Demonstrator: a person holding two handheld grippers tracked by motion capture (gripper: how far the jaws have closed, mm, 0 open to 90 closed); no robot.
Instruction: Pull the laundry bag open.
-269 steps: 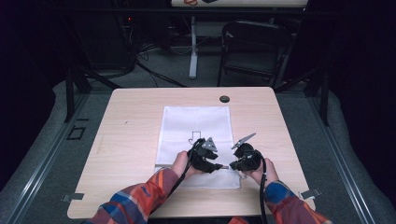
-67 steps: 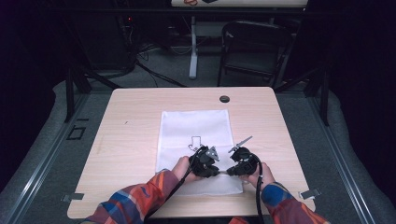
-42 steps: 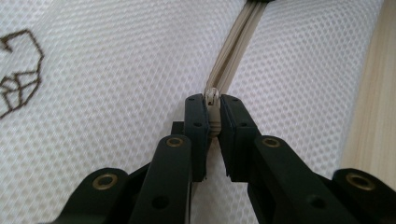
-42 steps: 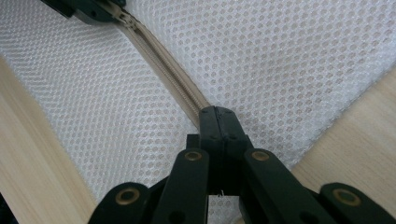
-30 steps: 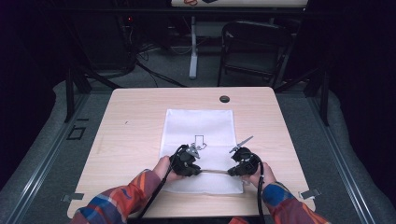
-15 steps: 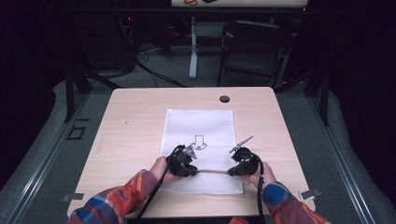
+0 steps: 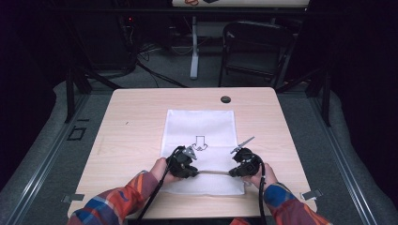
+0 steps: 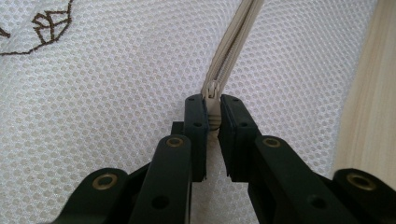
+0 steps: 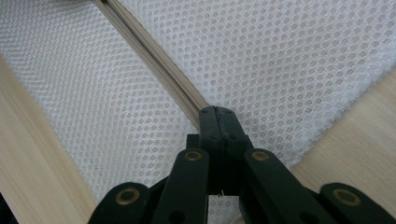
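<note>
Left tongs (image 8: 213, 105) first: the 2 black jaws pinch the zipper pull (image 8: 213, 93) between their tips, a sliver of pale tab showing in the gap, so they are clamped on the slider and nothing else. That grip makes sense, because the slider is the only part that travels along the zipper (image 8: 233, 42), which runs away toward the top of the left gripper view. Over to the right tongs (image 9: 218, 114): jaws pressed flat together at the end of the zipper track, and it looks like they have nipped the tape or the mesh right there, though the pinched material is hidden between the pads. My read is that this hand acts as the anchor, holding the fabric taut so the slider can run instead of bunching the mesh.

Widening out, in the high view the 2 tongs sit low in the frame, left (image 7: 184, 161) and right (image 7: 244, 164), with the beige zipper line stretched straight between them. The white mesh bag (image 7: 202, 126) lies flat in the middle of the table (image 7: 136, 122), its small dark embroidered motif (image 7: 200, 142) just above the tongs. Both forearms in plaid sleeves (image 7: 117, 204) enter from the bottom edge.
</note>
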